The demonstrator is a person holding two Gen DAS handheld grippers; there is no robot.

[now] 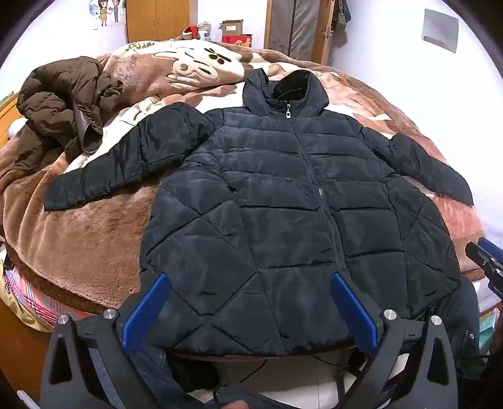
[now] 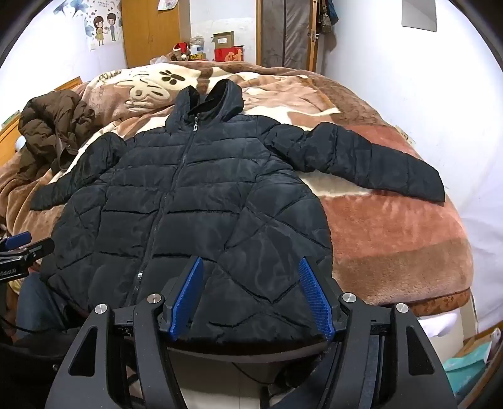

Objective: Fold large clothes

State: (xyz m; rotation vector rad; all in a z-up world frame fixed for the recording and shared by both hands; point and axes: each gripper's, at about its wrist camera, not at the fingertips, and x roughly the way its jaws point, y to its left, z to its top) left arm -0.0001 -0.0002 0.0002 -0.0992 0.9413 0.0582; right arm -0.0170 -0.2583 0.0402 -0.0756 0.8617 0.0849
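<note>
A black quilted hooded jacket [image 1: 283, 204] lies flat, front up and zipped, on the bed, with both sleeves spread out to the sides. It also shows in the right wrist view [image 2: 195, 201]. My left gripper [image 1: 250, 278] is open, its blue pads over the jacket's lower hem on the left half. My right gripper [image 2: 251, 262] is open over the hem on the right half. Neither holds anything. The right gripper's tip [image 1: 485, 258] shows at the left view's right edge.
A brown and cream plush blanket [image 2: 393, 239] covers the bed. A crumpled brown coat [image 1: 66, 103] lies at the bed's far left. Boxes and a wooden wardrobe [image 1: 157, 19] stand behind the bed. White wall runs along the right.
</note>
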